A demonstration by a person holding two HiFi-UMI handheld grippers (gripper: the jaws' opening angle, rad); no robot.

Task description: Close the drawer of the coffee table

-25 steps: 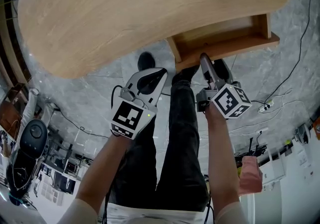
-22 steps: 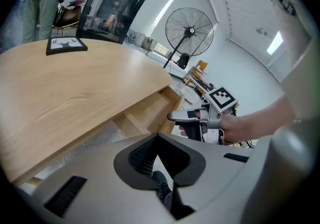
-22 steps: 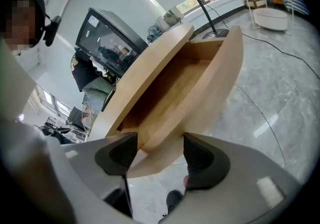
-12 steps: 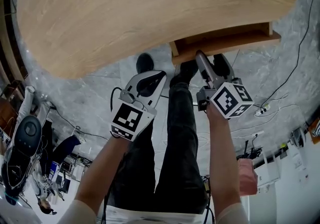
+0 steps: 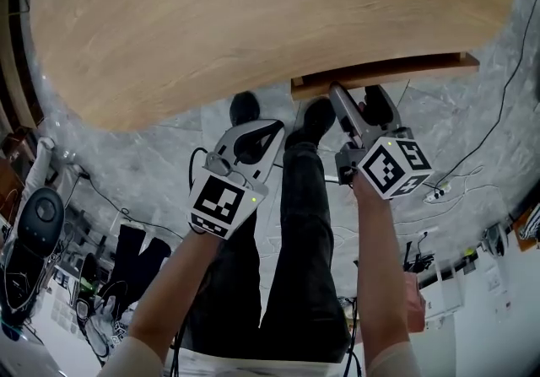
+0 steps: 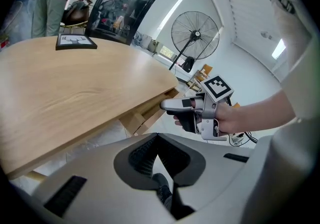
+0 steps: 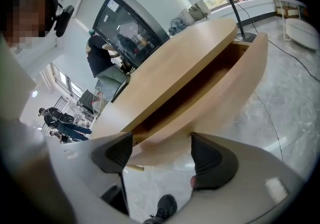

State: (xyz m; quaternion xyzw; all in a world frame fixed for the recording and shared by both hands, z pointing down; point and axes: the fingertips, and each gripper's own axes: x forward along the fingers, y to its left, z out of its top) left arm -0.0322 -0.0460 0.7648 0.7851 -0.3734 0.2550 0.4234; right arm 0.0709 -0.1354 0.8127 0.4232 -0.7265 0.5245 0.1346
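The coffee table [image 5: 253, 21] has a pale oval wooden top. Its drawer [image 5: 384, 73] shows only as a thin strip of front board under the near edge. My right gripper [image 5: 339, 97] touches that board with its tips. In the right gripper view the drawer front [image 7: 215, 102] curves just ahead of the right gripper [image 7: 160, 152]; its jaws have just been opening and nothing is clasped between them. My left gripper [image 5: 268, 126] hangs shut over the floor, short of the table. In the left gripper view the left gripper [image 6: 157, 140] has its pads [image 6: 142, 155] meeting.
The person's legs and black shoes [image 5: 246, 104] stand on the marble floor below the grippers. Cables and a power strip [image 5: 437, 194] lie at the right. A framed picture [image 6: 76, 41] rests on the table's far side. A fan [image 6: 195, 35] and bystanders are beyond.
The drawer has slid in under the tabletop, from well out to nearly flush. My right gripper followed its front board toward the table. The left gripper stayed put.
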